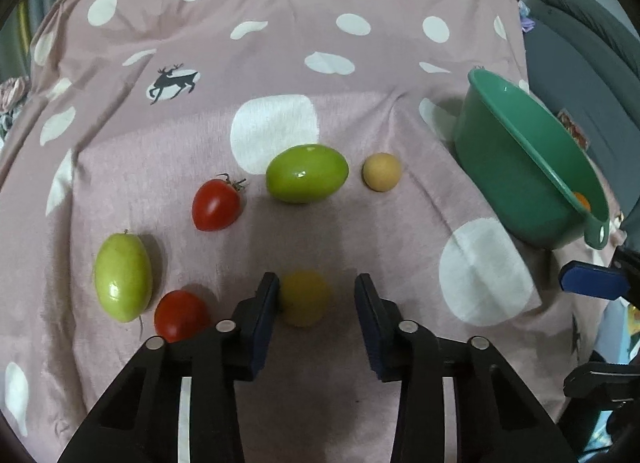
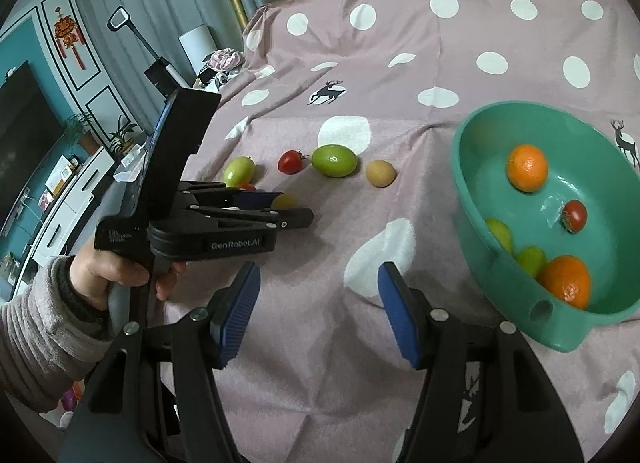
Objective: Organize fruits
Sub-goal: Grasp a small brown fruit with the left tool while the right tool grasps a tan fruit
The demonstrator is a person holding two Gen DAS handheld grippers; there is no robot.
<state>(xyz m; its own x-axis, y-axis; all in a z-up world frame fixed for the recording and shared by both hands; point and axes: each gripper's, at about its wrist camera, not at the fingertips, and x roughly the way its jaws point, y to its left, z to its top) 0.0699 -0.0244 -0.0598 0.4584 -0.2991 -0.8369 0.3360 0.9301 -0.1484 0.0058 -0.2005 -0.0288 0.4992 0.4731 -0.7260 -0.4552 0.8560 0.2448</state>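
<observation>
My left gripper [image 1: 316, 295] is open, its jaws on either side of a small yellow fruit [image 1: 305, 297] on the pink dotted cloth; the left finger touches it. Ahead lie a green fruit [image 1: 307, 173], a tan round fruit [image 1: 381, 171], a red tomato [image 1: 217, 204], a second green fruit [image 1: 123, 277] and another tomato [image 1: 181, 315]. The green basin [image 1: 524, 167] stands at the right. In the right wrist view the basin [image 2: 480, 223] holds two oranges [image 2: 527, 168], a tomato [image 2: 575, 215] and green fruits [image 2: 530, 259]. My right gripper [image 2: 318, 303] is open and empty above the cloth.
The left gripper's body [image 2: 224, 223] and the hand holding it lie left of the right gripper. The cloth [image 2: 400, 63] drapes over the table, with curtains, a TV cabinet [image 2: 68, 191] and plants beyond its left edge. A grey chair [image 1: 592, 43] stands behind the basin.
</observation>
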